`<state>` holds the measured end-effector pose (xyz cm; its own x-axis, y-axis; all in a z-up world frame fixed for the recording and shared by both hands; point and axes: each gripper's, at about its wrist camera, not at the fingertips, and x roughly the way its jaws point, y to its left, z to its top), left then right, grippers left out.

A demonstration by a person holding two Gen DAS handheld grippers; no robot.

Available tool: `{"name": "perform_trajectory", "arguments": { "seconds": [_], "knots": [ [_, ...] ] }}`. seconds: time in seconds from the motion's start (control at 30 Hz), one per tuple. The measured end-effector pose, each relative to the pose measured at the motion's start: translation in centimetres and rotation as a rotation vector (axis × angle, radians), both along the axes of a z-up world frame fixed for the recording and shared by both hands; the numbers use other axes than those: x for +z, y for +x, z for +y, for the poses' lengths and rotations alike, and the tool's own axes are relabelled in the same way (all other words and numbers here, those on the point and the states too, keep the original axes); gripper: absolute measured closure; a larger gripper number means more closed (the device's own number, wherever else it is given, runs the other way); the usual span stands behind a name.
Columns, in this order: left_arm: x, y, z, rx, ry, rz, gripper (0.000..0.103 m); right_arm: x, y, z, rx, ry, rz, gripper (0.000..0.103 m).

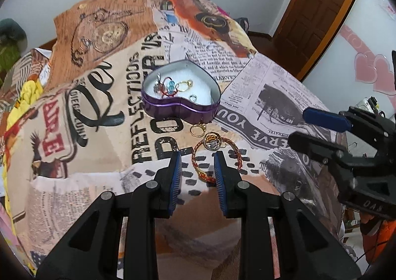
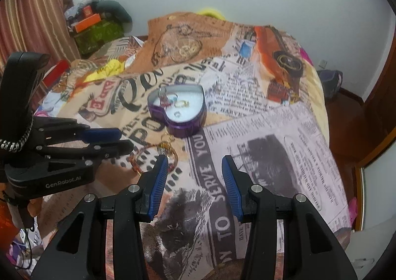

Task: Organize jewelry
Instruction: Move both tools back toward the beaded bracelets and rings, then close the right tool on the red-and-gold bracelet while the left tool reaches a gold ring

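Observation:
A purple heart-shaped tin [image 1: 158,103] lies open on the printed cloth, holding a gold ring [image 1: 184,84], a red-and-blue piece and a small silver ring. In front of it lie a loose gold ring [image 1: 198,128] and a red-gold braided bracelet [image 1: 217,153] with small charms. My left gripper [image 1: 198,157] is open and empty, its fingers on either side of the bracelet's near end, just above it. My right gripper [image 2: 194,160] is open and empty, to the right of the bracelet [image 2: 153,156]. The tin also shows in the right wrist view [image 2: 195,116].
A newspaper-print cloth [image 1: 99,106] covers the bed-like surface. Clutter and boxes [image 2: 96,25] sit at the far left by a curtain. A wooden door [image 1: 319,5] stands at the right. The cloth drops off at the right edge [image 2: 341,205].

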<state>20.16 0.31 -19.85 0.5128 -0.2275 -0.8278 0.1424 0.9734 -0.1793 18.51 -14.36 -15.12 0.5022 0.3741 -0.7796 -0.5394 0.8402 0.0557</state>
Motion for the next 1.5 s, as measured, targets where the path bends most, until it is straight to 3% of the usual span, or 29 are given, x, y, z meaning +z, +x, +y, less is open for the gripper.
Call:
{"name": "perform_trajectory", "arguments": {
  "seconds": [0.3,0.73,0.87,1.1,1.5],
  "knots": [
    [-2.0,2.6,-3.1,-0.089,0.036,0.04,0.077,-2.1,0.9,-0.9,-0.018,-0.003,0.061,0.062],
    [-3.3,4.2,-3.7,-0.097,0.088,0.026,0.077,-3.9,2.2,-1.4,-0.03,0.001,0.116,0.062],
    [-3.3,4.3,-3.8,-0.09,0.093,0.004,0.083,-4.1,2.3,-1.3,-0.031,0.004,0.12,0.062],
    [-1.7,3.2,-3.5,-0.082,0.093,-0.058,0.083,-3.9,2.5,-0.9,-0.023,0.012,0.124,0.062],
    [1.7,0.3,1.0,0.008,0.083,-0.148,0.083,-3.1,2.7,1.4,0.019,0.026,0.092,0.062]
  ]
}}
